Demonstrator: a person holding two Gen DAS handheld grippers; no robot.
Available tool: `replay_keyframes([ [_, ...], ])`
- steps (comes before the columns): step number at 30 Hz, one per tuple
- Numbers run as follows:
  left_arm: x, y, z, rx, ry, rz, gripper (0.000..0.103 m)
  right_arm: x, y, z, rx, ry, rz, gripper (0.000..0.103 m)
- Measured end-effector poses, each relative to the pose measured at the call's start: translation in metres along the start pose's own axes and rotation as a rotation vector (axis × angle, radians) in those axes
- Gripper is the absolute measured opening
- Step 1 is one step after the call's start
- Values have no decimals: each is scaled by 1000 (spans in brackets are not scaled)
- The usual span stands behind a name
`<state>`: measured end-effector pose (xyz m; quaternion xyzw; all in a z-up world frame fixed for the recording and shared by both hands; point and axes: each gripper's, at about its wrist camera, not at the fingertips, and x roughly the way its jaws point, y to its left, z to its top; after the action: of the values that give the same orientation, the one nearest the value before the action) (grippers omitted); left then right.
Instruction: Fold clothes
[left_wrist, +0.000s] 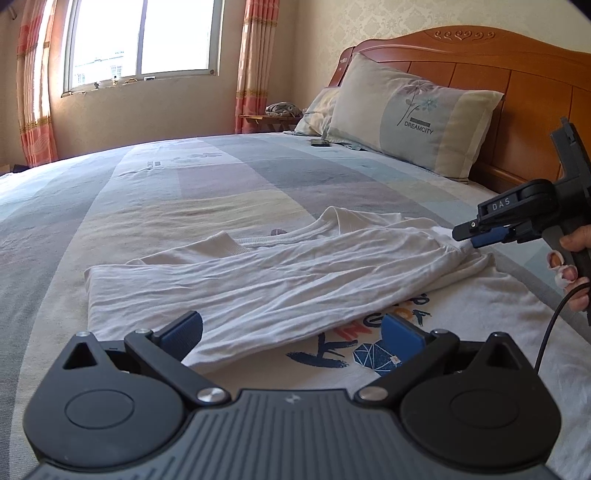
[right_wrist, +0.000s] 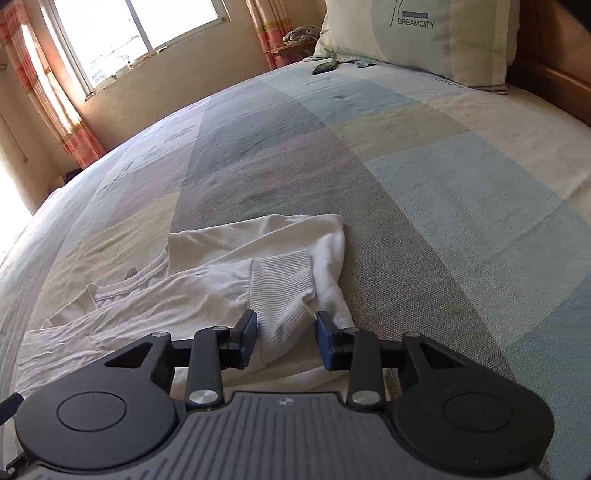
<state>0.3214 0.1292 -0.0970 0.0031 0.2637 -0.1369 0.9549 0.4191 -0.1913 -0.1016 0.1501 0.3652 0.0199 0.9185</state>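
A white long-sleeved shirt (left_wrist: 258, 288) lies flat on the bed, with a coloured print (left_wrist: 354, 336) on its chest. One sleeve is laid across the body. My left gripper (left_wrist: 293, 336) hovers low over the shirt's near part, open wide, with nothing between its blue pads. My right gripper (right_wrist: 287, 332) is closed on the ribbed sleeve cuff (right_wrist: 280, 291), which is bunched between the pads. In the left wrist view the right gripper (left_wrist: 467, 238) sits at the shirt's right end, with cloth drawn up to its tip.
The striped bedspread (right_wrist: 406, 184) stretches beyond the shirt. Pillows (left_wrist: 413, 114) lean on the wooden headboard (left_wrist: 517, 81), with a small dark device (left_wrist: 320, 143) beside them. A hand (left_wrist: 572, 266) holds the right gripper's handle. The window and curtains are far back.
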Motion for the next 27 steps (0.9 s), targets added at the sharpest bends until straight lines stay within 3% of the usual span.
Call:
replay_keyframes([
  [2,-1,3,0,-16,-3,3,102,-14,8,-1,-55,-78,-36,42],
  [5,1,10,0,-45,5,12,102,-21,31,3,-185,-129,12,47],
  [10,2,13,0,-60,22,9,102,11,57,2,-300,-43,68,47],
  [13,1,13,1,-49,27,23,102,27,45,-4,-299,8,18,43],
  [15,2,16,1,-59,38,37,102,30,31,-7,-283,15,-11,26],
  [17,4,21,1,-84,56,48,102,26,26,-5,-280,29,-31,22],
  [22,20,39,-6,-171,171,79,102,25,37,-4,-373,73,-80,23],
  [27,9,36,-2,-164,111,42,102,20,39,-1,-379,79,-95,26],
])
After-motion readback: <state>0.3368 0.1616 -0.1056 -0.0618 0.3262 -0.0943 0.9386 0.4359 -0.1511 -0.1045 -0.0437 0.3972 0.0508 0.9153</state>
